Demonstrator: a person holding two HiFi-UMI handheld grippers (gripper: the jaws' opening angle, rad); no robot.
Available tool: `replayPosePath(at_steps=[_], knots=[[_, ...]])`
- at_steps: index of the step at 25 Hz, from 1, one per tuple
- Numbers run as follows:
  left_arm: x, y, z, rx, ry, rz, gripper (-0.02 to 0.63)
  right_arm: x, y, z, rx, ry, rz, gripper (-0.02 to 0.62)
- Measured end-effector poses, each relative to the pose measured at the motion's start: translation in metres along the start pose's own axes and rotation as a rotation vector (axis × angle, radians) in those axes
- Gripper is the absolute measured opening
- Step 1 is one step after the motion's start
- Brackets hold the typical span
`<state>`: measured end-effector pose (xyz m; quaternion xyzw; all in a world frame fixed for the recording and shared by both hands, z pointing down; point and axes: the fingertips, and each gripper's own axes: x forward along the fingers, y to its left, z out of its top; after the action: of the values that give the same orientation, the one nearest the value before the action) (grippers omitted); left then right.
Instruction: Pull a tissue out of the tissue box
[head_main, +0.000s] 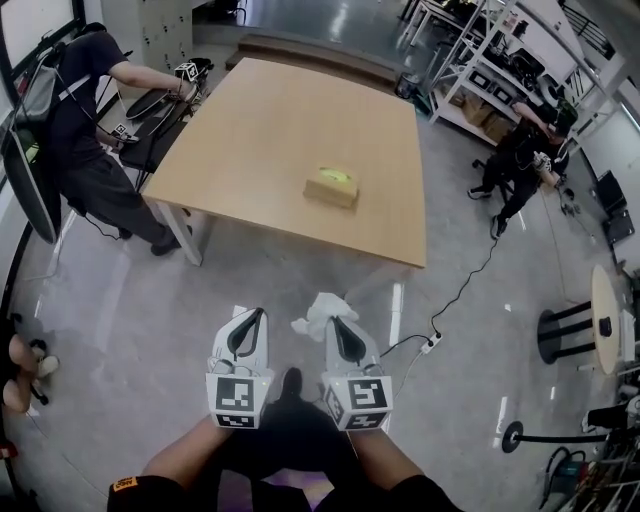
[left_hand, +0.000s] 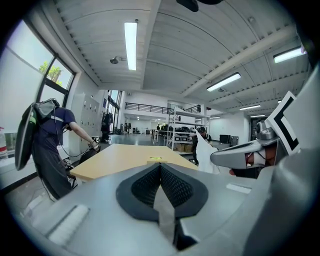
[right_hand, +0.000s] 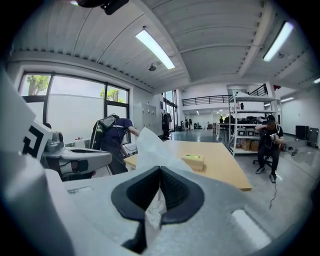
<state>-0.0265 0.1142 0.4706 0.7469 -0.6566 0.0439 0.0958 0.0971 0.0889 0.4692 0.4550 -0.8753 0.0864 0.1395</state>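
Note:
The tan tissue box (head_main: 331, 187) with a green top lies on the wooden table (head_main: 280, 130), right of its middle and well beyond both grippers. It also shows small in the left gripper view (left_hand: 155, 160) and in the right gripper view (right_hand: 193, 161). My right gripper (head_main: 335, 320) is shut on a white tissue (head_main: 318, 313), which sticks up from its jaws (right_hand: 150, 145) over the floor, short of the table. My left gripper (head_main: 259, 313) is beside it, jaws together and nothing between them (left_hand: 160, 166).
A person (head_main: 85, 120) bends over gear at the table's left end. Another person (head_main: 520, 160) sits by metal shelving (head_main: 490, 60) at the right. A cable and power strip (head_main: 432, 343) lie on the glossy floor. A small round table (head_main: 603, 320) stands far right.

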Motion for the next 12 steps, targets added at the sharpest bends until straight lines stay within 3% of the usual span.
replayPosePath(at_steps=[6,12], knots=[[-0.02,0.013,-0.015,-0.03,0.023,-0.038,0.018,-0.017,0.028,-0.013,-0.007,0.037,-0.04,-0.003],[-0.021,0.004,-0.026,-0.033,0.035,-0.045,0.018,-0.028,0.032,-0.034,-0.01,0.063,-0.027,-0.005]])
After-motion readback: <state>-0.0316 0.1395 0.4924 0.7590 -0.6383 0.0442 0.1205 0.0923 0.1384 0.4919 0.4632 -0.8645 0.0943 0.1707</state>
